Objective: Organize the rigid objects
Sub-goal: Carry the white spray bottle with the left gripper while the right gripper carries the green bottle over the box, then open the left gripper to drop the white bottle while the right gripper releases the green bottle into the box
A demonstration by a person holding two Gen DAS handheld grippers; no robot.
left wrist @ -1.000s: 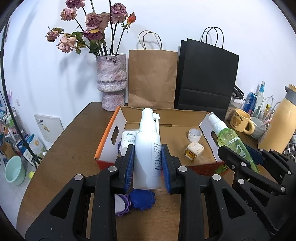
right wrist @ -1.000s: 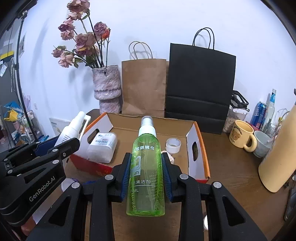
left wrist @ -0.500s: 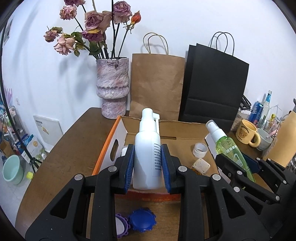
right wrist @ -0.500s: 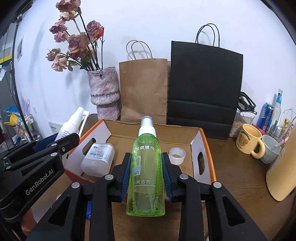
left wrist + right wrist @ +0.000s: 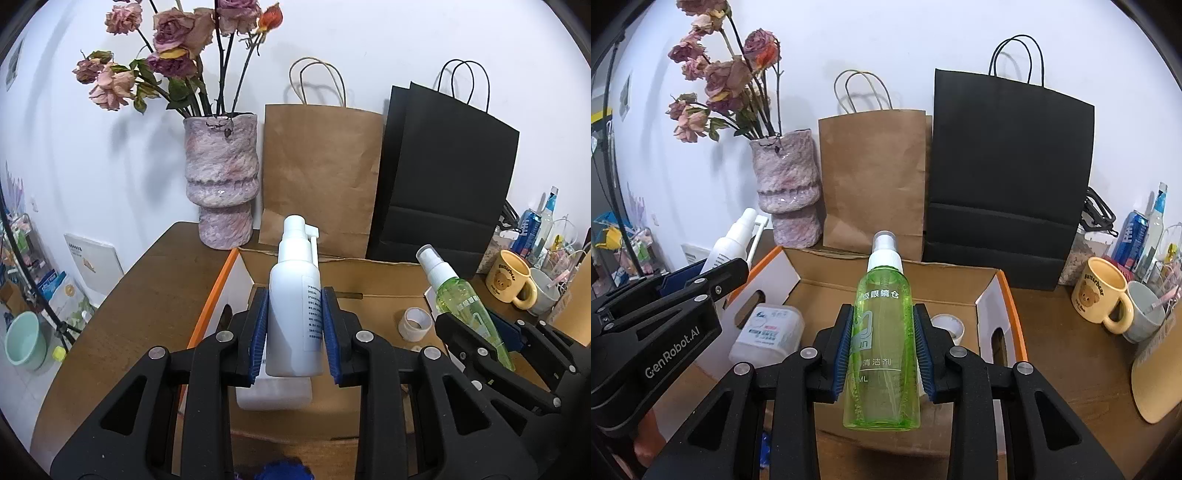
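Transport step: left tool point(image 5: 293, 328) clamps the upright white spray bottle point(image 5: 293, 306), right tool point(image 5: 882, 354) clamps the green spray bottle point(image 5: 882, 343), both above the cardboard box point(image 5: 982, 280). Next: lower each onto bare floor, avoiding the white container point(image 5: 768, 332) and tape roll point(image 5: 415, 323).

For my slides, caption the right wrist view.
Right claw holds a green spray bottle upright above the open cardboard box.

A white wall point(image 5: 388, 44) backs the brown wooden worktop point(image 5: 147, 295); against it stands a pink vase point(image 5: 221, 177), with brown bag point(image 5: 321, 166) and black bag point(image 5: 443, 177) to its right.
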